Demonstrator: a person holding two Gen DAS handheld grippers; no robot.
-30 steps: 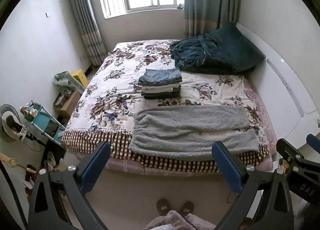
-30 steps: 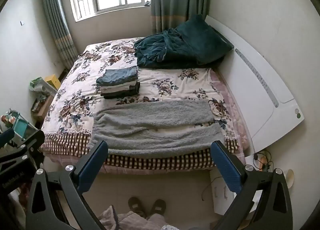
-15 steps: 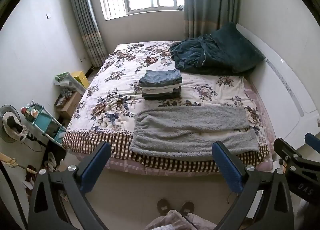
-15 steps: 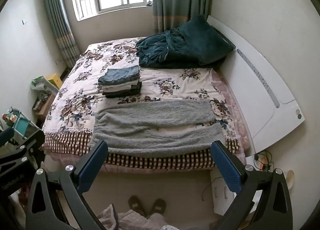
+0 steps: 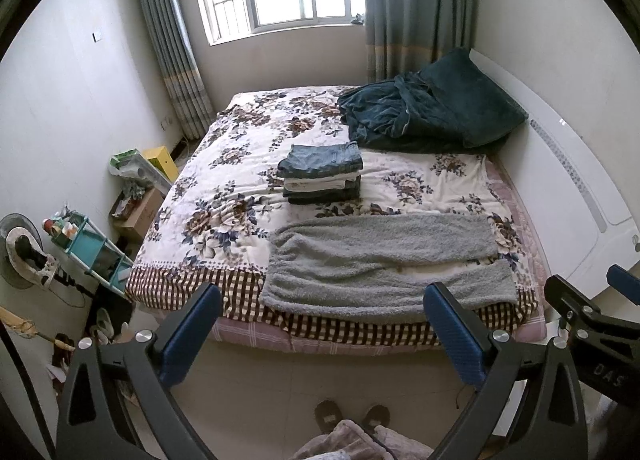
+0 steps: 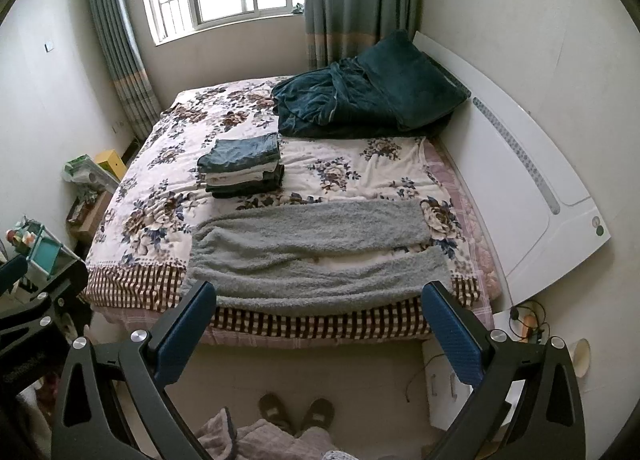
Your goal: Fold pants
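Both tools (image 5: 322, 324) (image 6: 320, 322) spread wide, grey pants (image 5: 384, 260) flat on bed (image 5: 240, 195) ahead.

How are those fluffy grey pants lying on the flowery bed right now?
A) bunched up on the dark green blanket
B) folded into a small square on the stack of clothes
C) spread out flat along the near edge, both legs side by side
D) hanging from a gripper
C: the fluffy grey pants lie flat by the near edge of the floral bedspread, legs parallel, untouched by either gripper.
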